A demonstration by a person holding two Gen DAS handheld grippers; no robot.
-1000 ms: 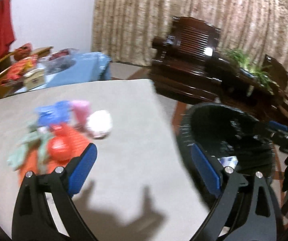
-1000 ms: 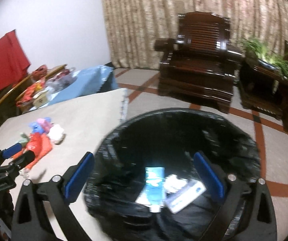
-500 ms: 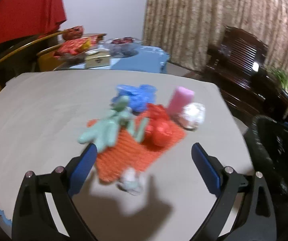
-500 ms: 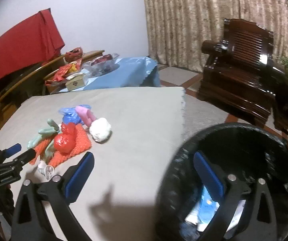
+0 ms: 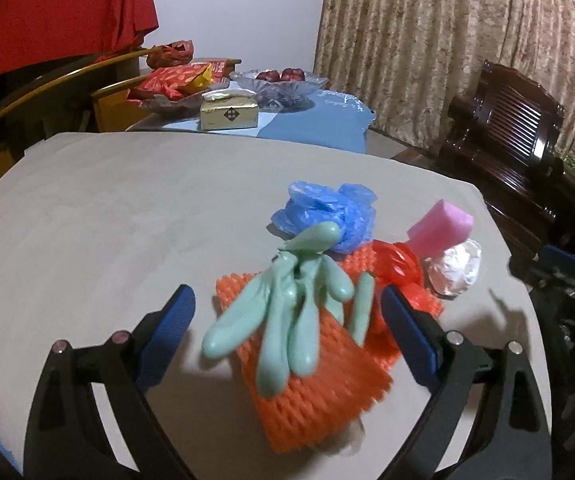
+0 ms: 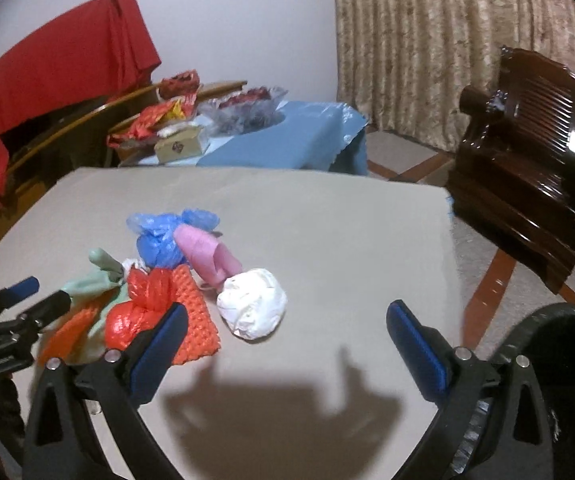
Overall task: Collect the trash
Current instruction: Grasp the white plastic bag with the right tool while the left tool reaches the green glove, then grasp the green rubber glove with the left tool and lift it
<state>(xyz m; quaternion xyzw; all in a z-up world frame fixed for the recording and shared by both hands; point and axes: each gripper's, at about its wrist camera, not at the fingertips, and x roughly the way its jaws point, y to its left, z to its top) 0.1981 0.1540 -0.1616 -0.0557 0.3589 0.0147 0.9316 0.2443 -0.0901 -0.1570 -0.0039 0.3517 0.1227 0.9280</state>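
Observation:
A heap of trash lies on the beige table [image 5: 87, 208]: a pale green rubber glove [image 5: 295, 304] on orange foam netting [image 5: 319, 396], a red plastic bag [image 5: 397, 264], a blue plastic bag [image 5: 327, 212], a pink sponge [image 5: 441, 226] and a white crumpled wad [image 5: 455, 266]. My left gripper [image 5: 287, 320] hovers just over the glove and netting, which lie between its closing jaws, apart from the pads. My right gripper [image 6: 287, 328] is open above the table, the white wad [image 6: 253, 306] just ahead between its fingers. The black bin [image 6: 559, 360] sits at lower right.
A blue-clothed side table [image 6: 279, 140] behind carries snack packets, a small box [image 5: 229, 114] and a glass fruit bowl [image 5: 279, 80]. A dark wooden armchair [image 6: 527, 152] stands right of the table. Red cloth [image 6: 59, 64] hangs at the back left. Curtains cover the far wall.
Both grippers swung left from the bin to the trash heap. The left one has come in close over the glove and netting; the bin has slid to the right edge of the right wrist view.

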